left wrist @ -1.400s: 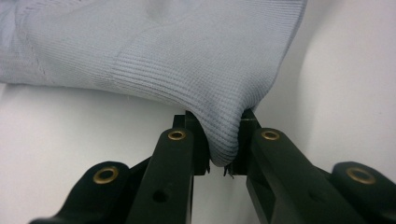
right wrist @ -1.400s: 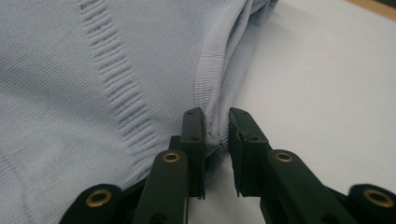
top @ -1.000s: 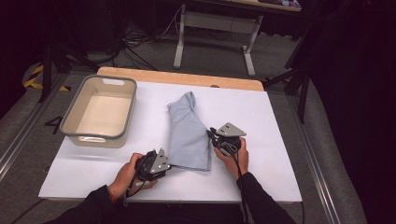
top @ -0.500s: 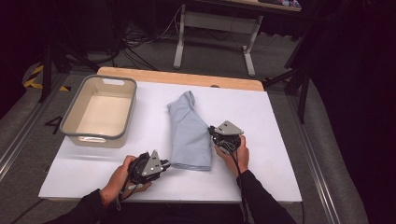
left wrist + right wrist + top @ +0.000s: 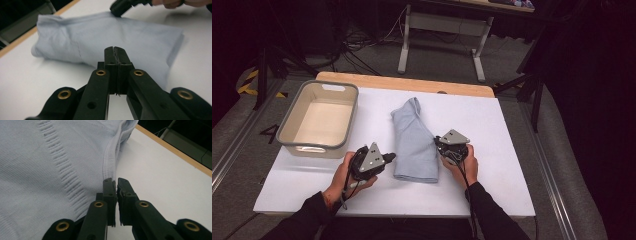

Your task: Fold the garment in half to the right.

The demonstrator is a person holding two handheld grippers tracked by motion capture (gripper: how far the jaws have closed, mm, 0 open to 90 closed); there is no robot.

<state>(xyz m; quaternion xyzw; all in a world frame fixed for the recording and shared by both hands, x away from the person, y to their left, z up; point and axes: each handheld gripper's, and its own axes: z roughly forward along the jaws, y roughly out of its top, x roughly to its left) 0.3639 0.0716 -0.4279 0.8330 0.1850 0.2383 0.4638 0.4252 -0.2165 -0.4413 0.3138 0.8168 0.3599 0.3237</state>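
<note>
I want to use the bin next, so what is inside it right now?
The bin looks empty: its pale floor shows bare in the high view. The strip of floor just behind its near wall is hidden from that camera.

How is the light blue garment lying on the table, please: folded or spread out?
Folded: the light blue garment lies as a narrow, layered strip on the table, its doubled edges stacked in the right gripper view.

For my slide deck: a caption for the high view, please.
Two hand-held grippers, left gripper and right gripper, flank a folded light-blue garment beside a bin.
</note>
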